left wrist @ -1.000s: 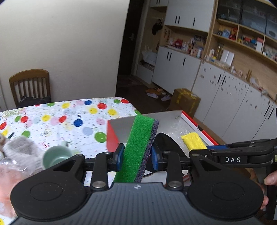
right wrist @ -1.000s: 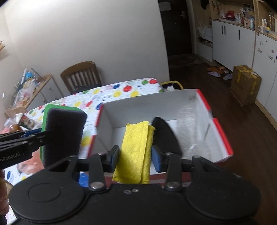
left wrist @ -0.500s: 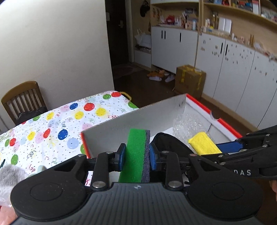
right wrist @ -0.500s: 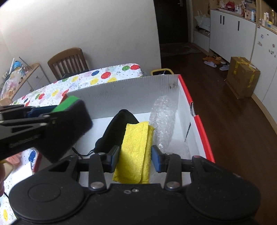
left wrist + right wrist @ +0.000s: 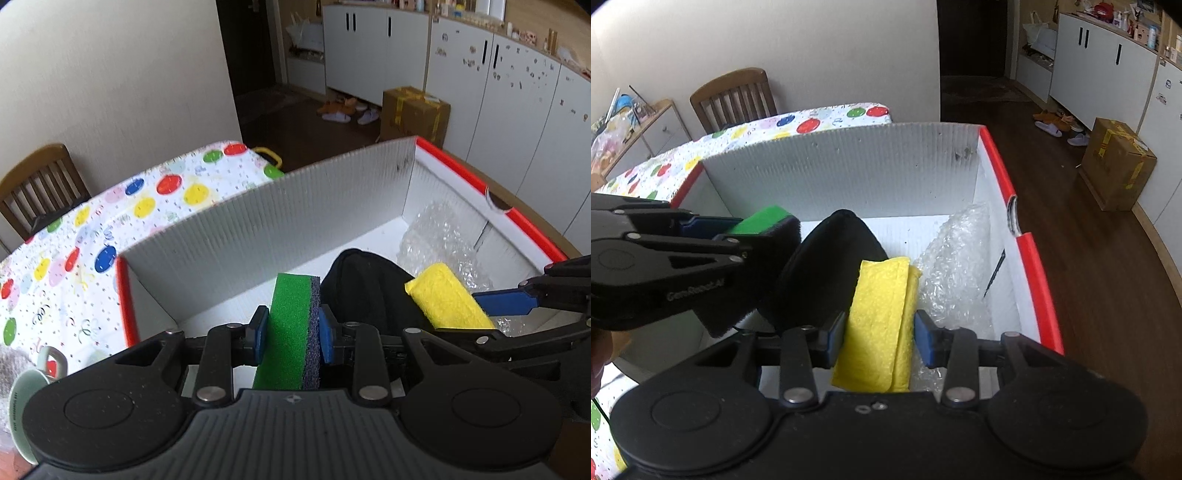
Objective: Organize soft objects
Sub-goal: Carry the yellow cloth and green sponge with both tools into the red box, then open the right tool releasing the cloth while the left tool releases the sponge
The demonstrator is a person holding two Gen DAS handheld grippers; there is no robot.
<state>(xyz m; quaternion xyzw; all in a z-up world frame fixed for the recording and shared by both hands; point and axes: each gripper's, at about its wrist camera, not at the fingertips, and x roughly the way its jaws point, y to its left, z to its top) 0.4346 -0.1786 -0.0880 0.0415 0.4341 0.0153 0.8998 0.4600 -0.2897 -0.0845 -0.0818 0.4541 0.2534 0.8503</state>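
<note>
With the left gripper [image 5: 290, 328] clamped on the green scouring sponge [image 5: 291, 332] and the right gripper [image 5: 880, 338] clamped on the folded yellow cloth [image 5: 882, 325], both over the red-rimmed box [image 5: 1001, 173], each should lower beside the black pouch [image 5: 827, 269] before letting go.

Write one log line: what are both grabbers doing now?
left gripper: shut on green sponge | right gripper: shut on yellow cloth | both over box | not released

The left matte black plastic tool [image 5: 290, 328] is showing blue finger pads [image 5: 327, 334], silver screws and two round discs. The right matching black tool [image 5: 880, 338] is showing blue pads [image 5: 922, 341] and silver screws.
</note>
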